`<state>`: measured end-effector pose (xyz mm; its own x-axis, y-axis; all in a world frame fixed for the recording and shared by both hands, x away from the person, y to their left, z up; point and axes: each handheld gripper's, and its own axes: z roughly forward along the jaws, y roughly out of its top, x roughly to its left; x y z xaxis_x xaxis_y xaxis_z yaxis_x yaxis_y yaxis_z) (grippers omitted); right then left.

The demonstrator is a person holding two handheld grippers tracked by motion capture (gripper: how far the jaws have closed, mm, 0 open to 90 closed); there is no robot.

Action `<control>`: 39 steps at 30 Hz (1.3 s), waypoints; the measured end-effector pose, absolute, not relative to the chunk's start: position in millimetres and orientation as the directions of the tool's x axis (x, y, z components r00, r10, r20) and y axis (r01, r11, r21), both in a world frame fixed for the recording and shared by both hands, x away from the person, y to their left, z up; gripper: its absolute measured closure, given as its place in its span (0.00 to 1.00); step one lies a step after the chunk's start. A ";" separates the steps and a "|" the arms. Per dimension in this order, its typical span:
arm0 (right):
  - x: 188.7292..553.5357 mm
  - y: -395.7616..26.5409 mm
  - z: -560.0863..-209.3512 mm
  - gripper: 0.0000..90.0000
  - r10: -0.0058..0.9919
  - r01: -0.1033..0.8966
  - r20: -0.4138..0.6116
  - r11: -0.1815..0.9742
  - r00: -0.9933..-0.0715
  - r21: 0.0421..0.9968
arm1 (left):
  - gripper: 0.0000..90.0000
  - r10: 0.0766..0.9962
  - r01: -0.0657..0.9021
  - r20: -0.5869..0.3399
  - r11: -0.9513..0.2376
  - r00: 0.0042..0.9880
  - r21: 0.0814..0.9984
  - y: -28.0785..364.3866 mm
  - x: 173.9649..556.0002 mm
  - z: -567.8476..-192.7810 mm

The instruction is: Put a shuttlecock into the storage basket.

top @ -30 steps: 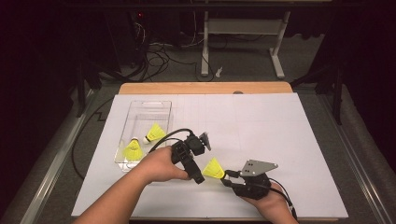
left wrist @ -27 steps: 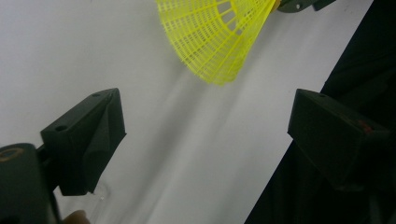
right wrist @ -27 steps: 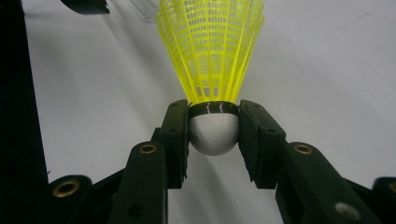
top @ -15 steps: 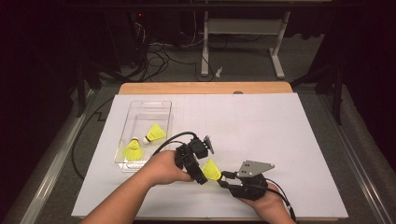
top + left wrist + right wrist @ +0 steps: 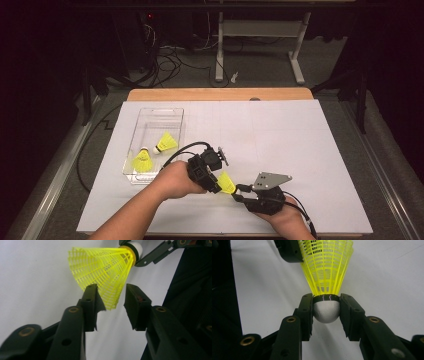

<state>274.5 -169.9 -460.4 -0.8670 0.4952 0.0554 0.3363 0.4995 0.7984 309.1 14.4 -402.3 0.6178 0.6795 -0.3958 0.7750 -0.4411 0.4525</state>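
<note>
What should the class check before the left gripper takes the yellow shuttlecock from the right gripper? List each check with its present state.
1. Right gripper clamps the shuttlecock by its white cork: ok.
2. Skirt lies between the left gripper jaws, which have just been closing: ok.
3. Left pads press on the skirt: not ok; one touches, the other stands apart.
4. Skirt undamaged: ok, mesh looks whole.
5. Clear tray has room beside its two shuttlecocks: ok.
6. Cable out of the path to the tray: cannot tell.

A shuttlecock (image 5: 226, 183) sits between both tools, right of the tray (image 5: 131, 176) (two shuttlecocks (image 5: 165, 142) inside).
</note>
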 end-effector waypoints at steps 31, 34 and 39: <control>275.0 -169.1 -460.7 0.73 0.506 0.327 0.031 0.509 -0.862 0.796 | 1.00 0.648 0.759 -0.415 -0.441 0.638 0.479 16.9 307.3 -403.1; 275.5 -168.7 -460.9 0.72 0.505 0.326 0.029 0.512 -0.863 0.795 | 1.00 0.644 0.758 -0.418 -0.447 0.641 0.475 16.5 306.5 -403.3; 276.2 -167.3 -461.7 0.69 0.503 0.322 0.022 0.518 -0.864 0.792 | 1.00 0.638 0.757 -0.422 -0.450 0.644 0.474 15.2 305.5 -403.3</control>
<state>276.2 -167.3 -461.7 -0.8638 0.5034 0.0219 0.3220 0.5182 0.7923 305.5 15.2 -403.3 0.6438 0.6382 -0.4220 0.7568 -0.4500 0.4741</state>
